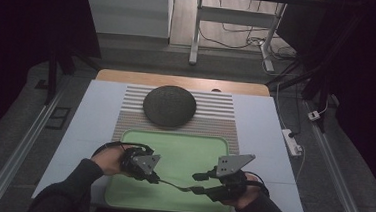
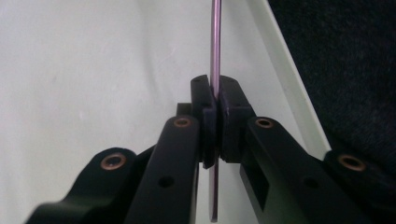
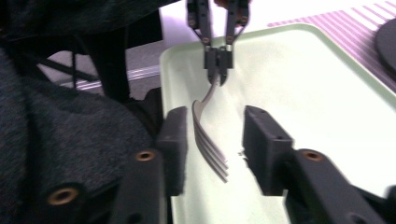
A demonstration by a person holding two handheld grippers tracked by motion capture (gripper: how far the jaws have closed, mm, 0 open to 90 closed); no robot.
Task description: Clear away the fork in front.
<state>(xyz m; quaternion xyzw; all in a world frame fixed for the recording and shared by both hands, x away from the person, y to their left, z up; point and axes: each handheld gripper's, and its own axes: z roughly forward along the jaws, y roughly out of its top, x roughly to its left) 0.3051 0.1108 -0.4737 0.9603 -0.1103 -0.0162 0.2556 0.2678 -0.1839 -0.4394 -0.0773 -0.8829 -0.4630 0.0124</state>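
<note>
A metal fork hangs just above a pale green tray. My left gripper is shut on its handle, which runs edge-on as a thin strip between the clamped jaws of the left gripper. In the right gripper view the fork points its tines toward the camera, and farther off the left gripper pinches the handle's end. My right gripper is open, its jaws on either side of the tines without touching them. From above, the right gripper faces left over the tray's front right.
A dark round dish lies upside down on a striped mat behind the tray, at the far right edge in the right gripper view. A white power strip lies off the table's right side. A dark sleeve covers the left.
</note>
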